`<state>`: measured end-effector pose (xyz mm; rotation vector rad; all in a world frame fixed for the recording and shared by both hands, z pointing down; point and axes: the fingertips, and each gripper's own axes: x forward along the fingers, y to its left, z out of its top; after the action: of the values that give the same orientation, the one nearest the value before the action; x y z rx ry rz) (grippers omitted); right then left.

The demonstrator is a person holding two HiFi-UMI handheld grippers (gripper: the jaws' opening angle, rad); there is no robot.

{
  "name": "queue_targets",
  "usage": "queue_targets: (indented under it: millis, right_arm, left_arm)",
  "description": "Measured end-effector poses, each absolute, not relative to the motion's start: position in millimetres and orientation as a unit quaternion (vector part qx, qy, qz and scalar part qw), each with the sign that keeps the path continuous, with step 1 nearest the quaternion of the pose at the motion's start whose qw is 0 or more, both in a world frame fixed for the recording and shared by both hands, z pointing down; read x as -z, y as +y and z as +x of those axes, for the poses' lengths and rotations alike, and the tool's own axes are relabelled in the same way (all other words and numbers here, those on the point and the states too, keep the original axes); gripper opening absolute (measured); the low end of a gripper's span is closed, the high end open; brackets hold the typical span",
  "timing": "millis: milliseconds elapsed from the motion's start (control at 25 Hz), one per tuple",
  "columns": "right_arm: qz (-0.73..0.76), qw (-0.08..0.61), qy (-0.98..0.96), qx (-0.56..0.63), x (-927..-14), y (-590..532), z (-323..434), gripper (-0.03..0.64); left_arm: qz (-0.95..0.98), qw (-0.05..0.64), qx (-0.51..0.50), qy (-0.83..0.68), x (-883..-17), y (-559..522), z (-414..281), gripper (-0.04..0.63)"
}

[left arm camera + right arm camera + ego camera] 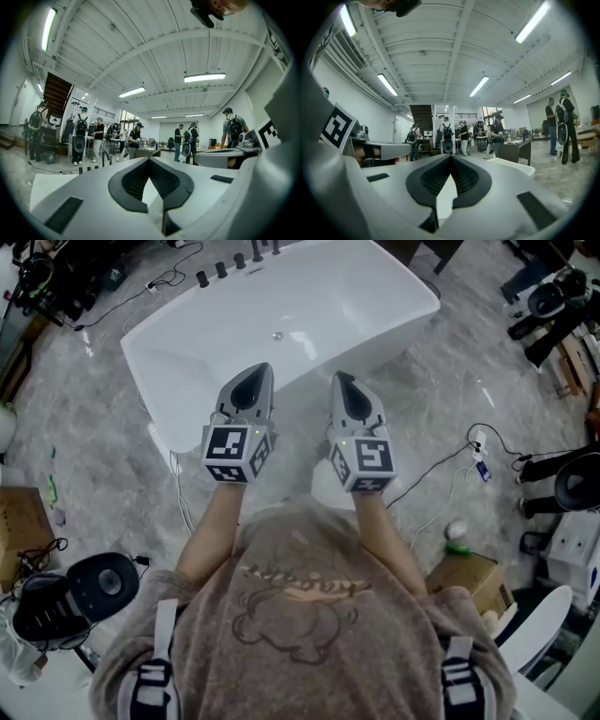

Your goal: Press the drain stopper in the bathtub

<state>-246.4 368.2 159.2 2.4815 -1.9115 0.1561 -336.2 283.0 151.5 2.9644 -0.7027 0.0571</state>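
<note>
The white bathtub stands on the marble floor in the head view, and its small round drain stopper shows on the tub bottom. My left gripper and right gripper are held side by side over the tub's near rim, well short of the stopper, both pointing forward. In each the jaws meet at the tips with nothing between them. The left gripper view shows my left gripper shut and aimed level across the room. So does the right gripper view for my right gripper. Neither shows the stopper.
Dark tap handles line the tub's far rim. Cables and a power strip lie on the floor at right, cardboard boxes near my right side, a black device at lower left. Several people stand in the hall beyond.
</note>
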Motion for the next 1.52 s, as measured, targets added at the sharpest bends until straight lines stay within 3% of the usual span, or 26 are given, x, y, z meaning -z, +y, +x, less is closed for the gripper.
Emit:
queue_targets:
  millis: [1200,1520]
  right_arm:
    - [0.718,0.017,-0.694,-0.046,-161,197,6,0.002]
    - [0.699,0.016,-0.713,-0.047,-165,162,36,0.002]
  left_arm:
    - [0.943,0.040,-0.023,-0.329,-164,121,-108,0.002]
    - [0.933,0.038,-0.017,-0.357,-162,92,-83,0.002]
